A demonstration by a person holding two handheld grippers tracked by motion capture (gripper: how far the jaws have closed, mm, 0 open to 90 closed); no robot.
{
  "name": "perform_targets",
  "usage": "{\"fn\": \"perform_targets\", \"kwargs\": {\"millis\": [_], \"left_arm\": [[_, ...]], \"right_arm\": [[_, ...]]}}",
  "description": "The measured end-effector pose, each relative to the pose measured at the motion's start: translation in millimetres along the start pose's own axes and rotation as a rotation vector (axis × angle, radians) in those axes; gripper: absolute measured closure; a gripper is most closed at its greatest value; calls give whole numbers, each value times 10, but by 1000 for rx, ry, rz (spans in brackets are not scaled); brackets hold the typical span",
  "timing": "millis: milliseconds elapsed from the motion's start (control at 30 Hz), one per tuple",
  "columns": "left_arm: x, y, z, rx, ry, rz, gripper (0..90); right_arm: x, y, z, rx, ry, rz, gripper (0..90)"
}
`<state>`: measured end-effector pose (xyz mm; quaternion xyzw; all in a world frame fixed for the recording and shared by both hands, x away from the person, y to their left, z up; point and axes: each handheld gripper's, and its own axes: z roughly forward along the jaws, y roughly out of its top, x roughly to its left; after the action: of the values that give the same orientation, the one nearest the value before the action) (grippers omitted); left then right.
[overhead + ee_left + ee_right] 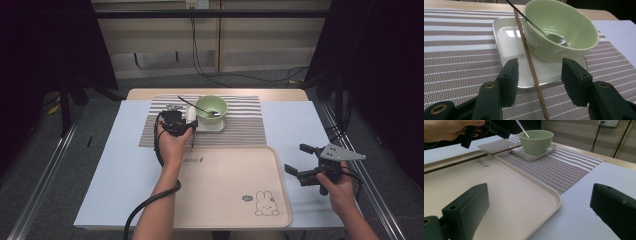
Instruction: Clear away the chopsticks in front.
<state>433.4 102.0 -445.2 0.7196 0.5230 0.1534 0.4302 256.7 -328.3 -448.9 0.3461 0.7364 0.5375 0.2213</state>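
While unclamped, chopstick (531, 65) lies between left gripper (539, 75) jaws.

Open right tongs (544, 210) over beige tray (524, 195), green bowl (536, 141) beyond.

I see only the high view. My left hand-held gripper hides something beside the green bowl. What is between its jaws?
Observer: A brown chopstick lies between the jaws of the left hand-held gripper. The pads do not touch it.
Operator: Where does its far part lie?
Observer: It crosses the white square plate, close beside the green bowl.
Operator: And the near part?
Observer: In the right gripper view it reaches out over the beige tray.
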Motion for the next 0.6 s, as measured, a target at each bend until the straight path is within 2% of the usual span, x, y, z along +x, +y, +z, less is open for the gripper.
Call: {"fn": "perform_targets", "kwargs": {"millis": [67,267,500,600], "left_arm": [[1,3,25,3,-1,2,499],[-9,26,135,47,16,3,620],[-7,37,205,59,36,5,661],[-2,65,243,82,40,14,676]], "right_arm": [[0,-1,-1,0,0,2,16],[-3,-2,-2,2,-1,1,16],[-10,-5,-5,-2,-7,1,16],[-12,-4,-7,-1,-1,1,16]]}}
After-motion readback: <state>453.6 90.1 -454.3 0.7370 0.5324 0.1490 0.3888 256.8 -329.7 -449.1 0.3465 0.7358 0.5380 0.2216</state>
